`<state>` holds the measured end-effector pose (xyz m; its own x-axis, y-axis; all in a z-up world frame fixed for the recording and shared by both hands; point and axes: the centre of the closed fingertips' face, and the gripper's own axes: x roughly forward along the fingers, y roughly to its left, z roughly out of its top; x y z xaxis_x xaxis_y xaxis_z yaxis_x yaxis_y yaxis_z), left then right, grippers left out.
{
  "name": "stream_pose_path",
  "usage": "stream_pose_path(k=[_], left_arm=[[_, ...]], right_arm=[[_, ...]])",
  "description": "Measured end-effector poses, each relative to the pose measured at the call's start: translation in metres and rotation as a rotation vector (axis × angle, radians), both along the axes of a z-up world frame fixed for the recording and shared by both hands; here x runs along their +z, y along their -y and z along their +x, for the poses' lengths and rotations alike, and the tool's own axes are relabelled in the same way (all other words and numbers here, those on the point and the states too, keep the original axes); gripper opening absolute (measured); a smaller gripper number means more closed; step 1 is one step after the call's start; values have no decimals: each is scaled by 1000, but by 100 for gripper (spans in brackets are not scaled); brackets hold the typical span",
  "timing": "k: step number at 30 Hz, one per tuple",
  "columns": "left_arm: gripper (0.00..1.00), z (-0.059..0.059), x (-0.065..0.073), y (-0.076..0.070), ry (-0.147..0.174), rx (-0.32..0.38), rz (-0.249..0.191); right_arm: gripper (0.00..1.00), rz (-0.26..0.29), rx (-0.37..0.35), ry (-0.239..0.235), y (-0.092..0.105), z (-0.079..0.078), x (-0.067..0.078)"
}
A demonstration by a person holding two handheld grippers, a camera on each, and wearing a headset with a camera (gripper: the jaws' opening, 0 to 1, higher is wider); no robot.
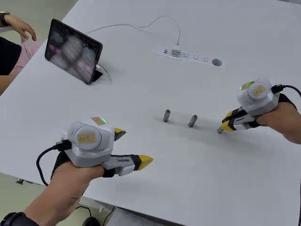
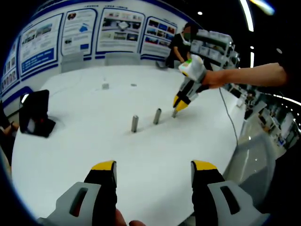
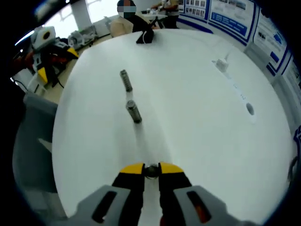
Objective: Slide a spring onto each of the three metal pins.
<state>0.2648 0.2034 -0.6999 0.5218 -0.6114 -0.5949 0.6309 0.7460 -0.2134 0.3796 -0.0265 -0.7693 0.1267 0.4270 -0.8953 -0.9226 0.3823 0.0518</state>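
Two upright metal pins (image 1: 166, 115) (image 1: 192, 121) stand mid-table, each with a coiled, ribbed look; the same two pins (image 2: 135, 123) (image 2: 157, 116) appear in the left gripper view, and the pins (image 3: 133, 112) (image 3: 125, 80) in the right gripper view. My right gripper (image 1: 225, 127) rests its tips at the table, shut on a small metal cylinder (image 3: 151, 171) to the right of the pins; whether it is a spring or a pin I cannot tell. My left gripper (image 2: 154, 165) is open and holds nothing, near the table's front left (image 1: 132, 147).
A dark tablet (image 1: 73, 51) leans on a stand at the back left. At the back lies a white power strip (image 1: 190, 56) with a plugged cable. A person's hand (image 1: 21, 26) rests at the far left corner. The table's front edge runs just behind my left hand.
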Motion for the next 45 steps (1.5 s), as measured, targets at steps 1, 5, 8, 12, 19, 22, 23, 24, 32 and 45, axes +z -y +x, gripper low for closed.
stream_pose_path(k=[1,5,8,12,19,22,23,24,32,45], left_arm=[[65,0,0,0,0,1,1],[65,0,0,1,-1,-4,3],[65,0,1,3,-1,-10,4],[66,2,2,5,1,-13,4],[67,6,6,7,9,-17,0],[68,8,8,7,13,-15,0],[68,8,8,7,12,-15,1],[69,8,9,7,12,-16,5],[70,13,20,9,18,-2,-38],[74,22,26,15,42,-18,-36]], right_arm=[[13,0,-2,-1,1,0,-1],[13,6,-10,-5,0,-1,-4],[13,9,-16,-9,0,-1,-7],[13,14,-22,-13,0,-2,-10],[18,20,-64,-32,2,-4,-13],[24,28,-95,-44,3,-8,-13],[26,37,-103,-42,3,-9,-12],[27,50,-124,-39,4,-10,-10],[46,163,-265,-74,9,-25,1],[59,246,-390,-41,19,-42,17]])
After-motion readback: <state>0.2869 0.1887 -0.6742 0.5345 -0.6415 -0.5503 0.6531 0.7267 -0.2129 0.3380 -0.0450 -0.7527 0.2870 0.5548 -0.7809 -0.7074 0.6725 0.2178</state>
